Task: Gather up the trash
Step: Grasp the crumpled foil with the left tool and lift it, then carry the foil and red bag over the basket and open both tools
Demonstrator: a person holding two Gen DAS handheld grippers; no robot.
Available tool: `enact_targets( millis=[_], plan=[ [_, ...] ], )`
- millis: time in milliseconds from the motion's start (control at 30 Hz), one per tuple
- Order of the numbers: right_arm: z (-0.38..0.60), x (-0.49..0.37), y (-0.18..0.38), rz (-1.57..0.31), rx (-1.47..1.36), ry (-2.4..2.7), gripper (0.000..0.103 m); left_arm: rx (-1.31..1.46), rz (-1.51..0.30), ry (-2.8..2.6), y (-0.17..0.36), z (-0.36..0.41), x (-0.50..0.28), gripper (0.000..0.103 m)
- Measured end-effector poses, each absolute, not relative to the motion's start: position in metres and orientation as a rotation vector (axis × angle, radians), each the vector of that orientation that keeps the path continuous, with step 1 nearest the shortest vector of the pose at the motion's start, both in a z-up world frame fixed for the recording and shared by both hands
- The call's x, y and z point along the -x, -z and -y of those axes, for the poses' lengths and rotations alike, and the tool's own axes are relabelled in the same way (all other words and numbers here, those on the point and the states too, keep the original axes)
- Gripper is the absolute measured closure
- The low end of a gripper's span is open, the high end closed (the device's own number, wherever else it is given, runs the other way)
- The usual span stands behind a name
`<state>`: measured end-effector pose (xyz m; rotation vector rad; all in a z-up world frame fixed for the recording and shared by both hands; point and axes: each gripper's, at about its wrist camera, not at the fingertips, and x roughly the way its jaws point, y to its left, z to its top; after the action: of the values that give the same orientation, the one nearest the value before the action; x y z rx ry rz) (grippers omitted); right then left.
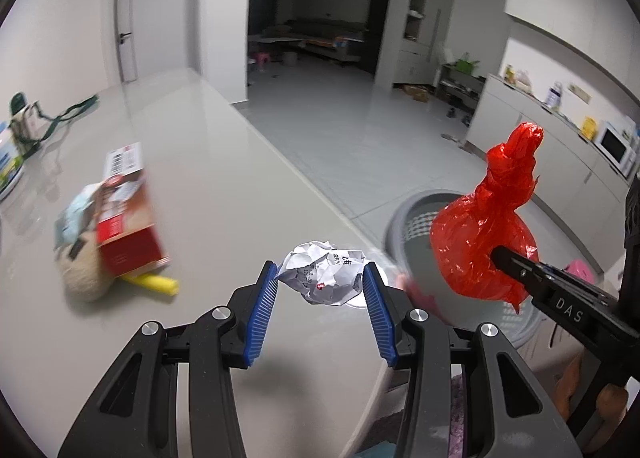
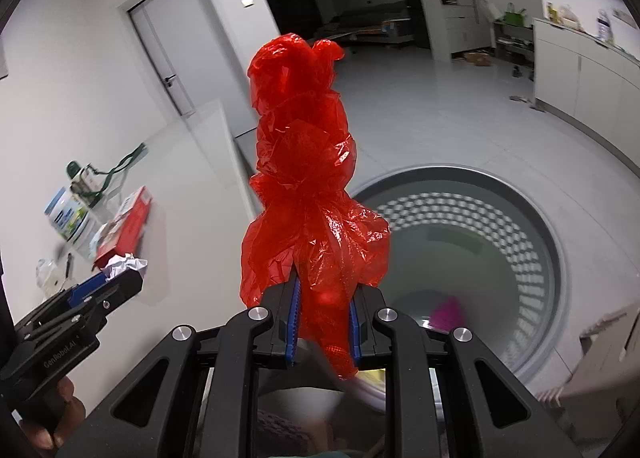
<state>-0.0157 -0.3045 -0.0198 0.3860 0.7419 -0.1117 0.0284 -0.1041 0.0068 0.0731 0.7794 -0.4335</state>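
Carry-to-bin step. Left gripper point(image 1: 320, 278) is clamped on crumpled paper point(image 1: 322, 272) above the table edge; right gripper point(image 2: 322, 322) is clamped on red bag point(image 2: 308, 194) apparently over the grey bin point(image 2: 520, 194). Next: release over the opening.

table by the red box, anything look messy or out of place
Yes: the red box lies tilted across a fluffy beige thing, a yellow tube poking from under it. It looks piled, not set down.
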Motion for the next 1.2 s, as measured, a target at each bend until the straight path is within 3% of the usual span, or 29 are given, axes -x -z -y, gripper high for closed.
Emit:
enact_targets(
  millis=[1200],
  plan=[
    [0.390, 0.035, 0.065, -0.857, -0.460, 0.287, 0.084, -0.225, -0.870, 0.629, 0.031, 0.252, -0.051, 0.059]
  ],
)
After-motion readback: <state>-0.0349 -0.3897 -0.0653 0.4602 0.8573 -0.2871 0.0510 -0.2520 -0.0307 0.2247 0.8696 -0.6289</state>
